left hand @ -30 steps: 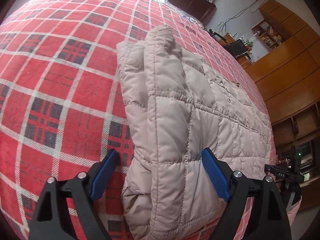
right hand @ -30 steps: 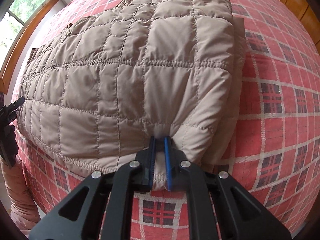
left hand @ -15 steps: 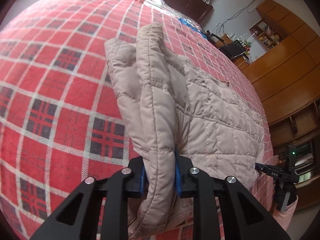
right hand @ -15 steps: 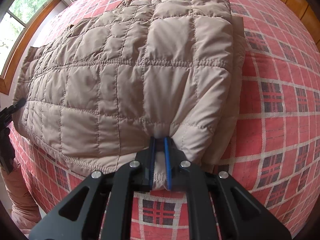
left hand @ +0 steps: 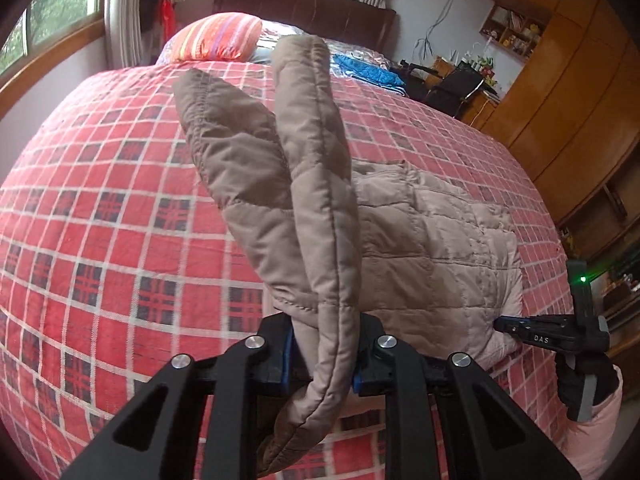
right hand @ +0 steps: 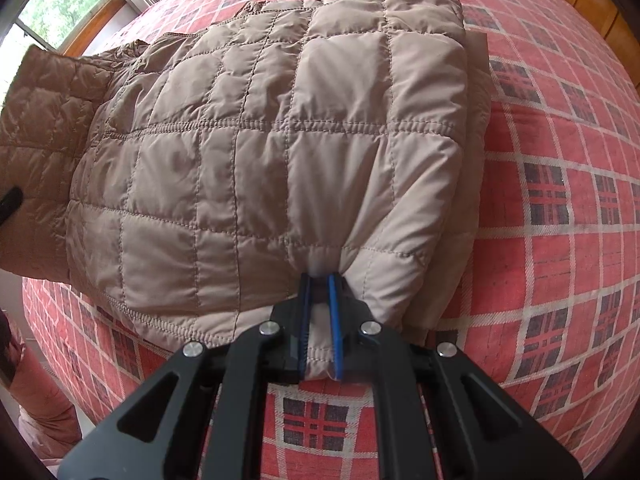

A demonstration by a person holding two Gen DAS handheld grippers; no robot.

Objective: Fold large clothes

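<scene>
A beige quilted jacket (right hand: 280, 140) lies on a bed with a red plaid cover (right hand: 560, 200). My right gripper (right hand: 320, 304) is shut on the jacket's near hem, low at the bed's front. My left gripper (left hand: 322, 344) is shut on the other end of the jacket (left hand: 304, 184) and holds it raised, so that end stands up in a fold above the plaid cover (left hand: 100, 220). In the left wrist view the right gripper (left hand: 516, 326) shows at the far right, held by a gloved hand (left hand: 584, 380). The lifted end appears at the left of the right wrist view.
A striped pillow (left hand: 218, 38) and a blue cloth (left hand: 368, 72) lie near the dark headboard (left hand: 304, 4). Wooden cabinets (left hand: 560, 80) stand along the right wall. A window (right hand: 60, 4) runs along the bed's other side. A pink sleeve (right hand: 44, 400) shows at lower left.
My left gripper shut on the jacket's end and lifted it well up off the bed. The right gripper stayed shut on the hem with little movement.
</scene>
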